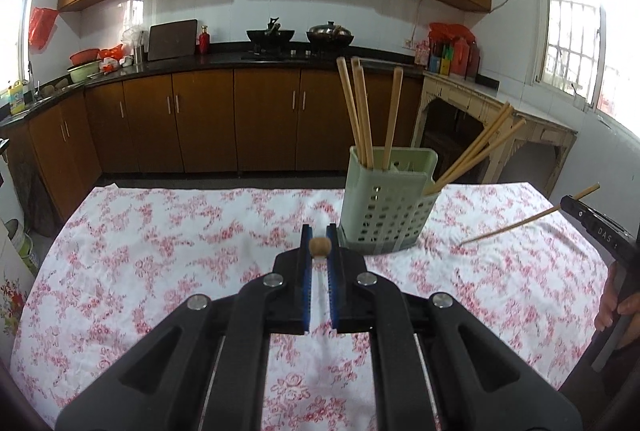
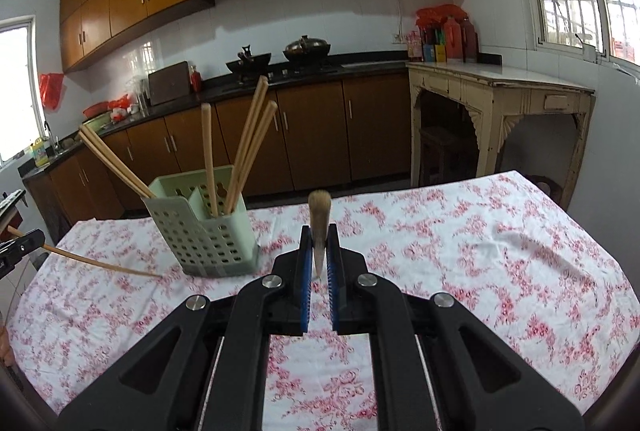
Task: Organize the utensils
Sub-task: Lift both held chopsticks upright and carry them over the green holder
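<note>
Nearest the lens in the left wrist view, the left gripper is standing closed on one wooden chopstick, seen end-on as a round tip between the blue pads. In the right wrist view the right gripper is likewise clamping a second chopstick, which is rising steeply from between its jaws. Both are hanging over a table covered by a pink floral cloth. Beyond the grippers a pale green perforated utensil holder is standing upright on the cloth; it is divided into a tall rear compartment and a lower front pocket. Chopsticks are standing in the rear compartment, four counted in the left view and three in the right view, while a bundle of about three is leaning outward from the low pocket. Each camera is catching the other gripper at its frame edge: the left view is showing the right gripper with its stick held clear of the cloth and a hand below; the right view is showing the left one. Farthest off, a black counter is carrying two woks, and only the right view is showing the whole cream side table.
</note>
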